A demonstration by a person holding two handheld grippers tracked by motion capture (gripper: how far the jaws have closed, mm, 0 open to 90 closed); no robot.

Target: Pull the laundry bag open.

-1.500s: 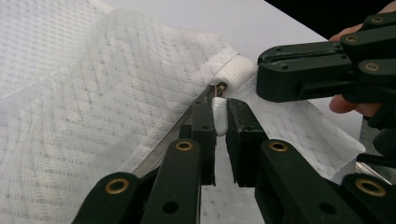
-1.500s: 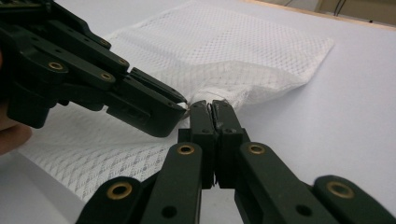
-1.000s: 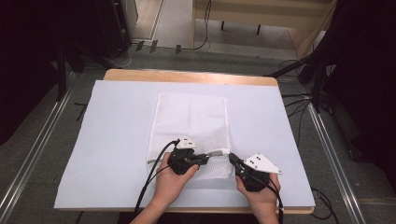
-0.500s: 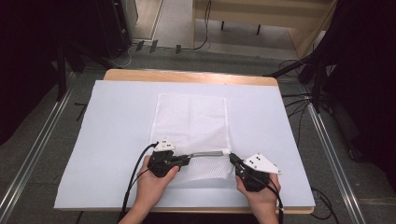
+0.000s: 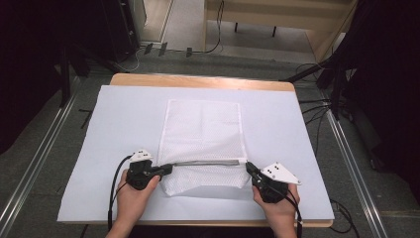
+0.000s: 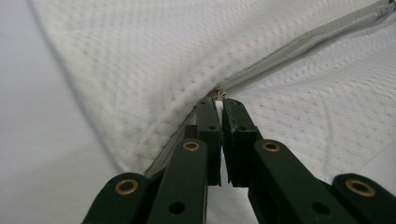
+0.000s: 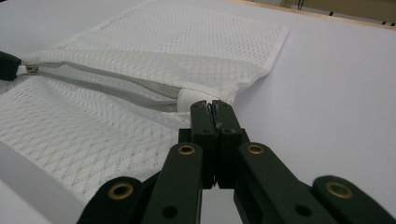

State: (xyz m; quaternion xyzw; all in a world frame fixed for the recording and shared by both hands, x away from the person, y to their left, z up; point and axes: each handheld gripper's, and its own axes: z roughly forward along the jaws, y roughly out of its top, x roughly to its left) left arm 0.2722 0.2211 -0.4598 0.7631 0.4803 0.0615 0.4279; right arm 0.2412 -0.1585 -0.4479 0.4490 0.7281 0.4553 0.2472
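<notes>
Bright even light, dim surroundings, soft focus

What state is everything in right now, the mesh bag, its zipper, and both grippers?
Mesh laundry bag: lying flat on the white sheet.
Zipper: open along its length, slider at the left end.
Left gripper: shut on the zipper slider.
Right gripper: shut on the bag's right zipper end.

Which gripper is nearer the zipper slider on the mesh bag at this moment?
Left. The left gripper is shut on the zipper slider at the mesh bag's left edge; the right gripper pinches the zipper's far end.
</notes>
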